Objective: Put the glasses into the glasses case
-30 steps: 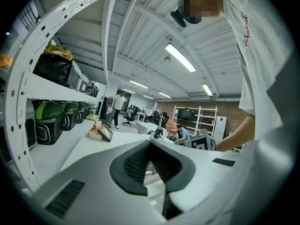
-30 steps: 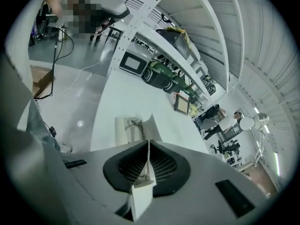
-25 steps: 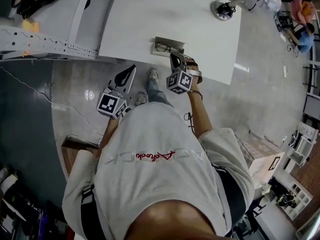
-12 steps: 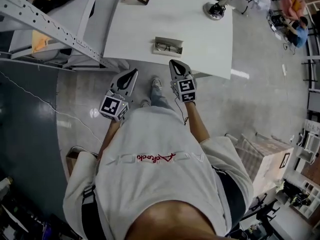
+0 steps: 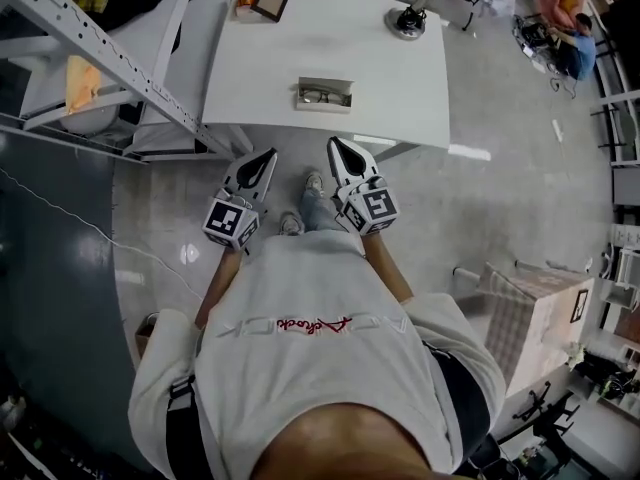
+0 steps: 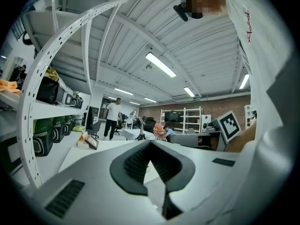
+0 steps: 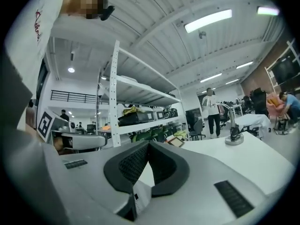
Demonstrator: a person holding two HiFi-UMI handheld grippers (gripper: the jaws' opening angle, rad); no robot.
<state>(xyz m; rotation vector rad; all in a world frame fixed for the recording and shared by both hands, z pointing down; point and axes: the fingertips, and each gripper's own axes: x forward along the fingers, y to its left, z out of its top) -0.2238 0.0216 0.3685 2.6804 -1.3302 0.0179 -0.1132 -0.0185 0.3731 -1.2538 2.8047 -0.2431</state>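
An open grey glasses case (image 5: 323,95) lies near the front edge of the white table (image 5: 380,78), with dark-framed glasses (image 5: 318,95) lying inside it. Both grippers hang in front of the table, off its edge and close to the person's body, pointing level towards it. My left gripper (image 5: 268,155) is shut with nothing between its jaws; its tips meet in the left gripper view (image 6: 150,142). My right gripper (image 5: 333,144) is also shut and empty, its tips touching in the right gripper view (image 7: 148,144). Neither touches the case.
A framed picture (image 5: 270,0) and a small stand (image 5: 405,20) sit at the table's far side. A white shelving rack (image 5: 120,68) runs along the left. A checked box (image 5: 540,308) stands on the floor at the right. People are in the far room.
Both grippers have drawn back from the table towards the person. The right gripper left the case's edge, rose and rolled upright. The case with the glasses stays in place.
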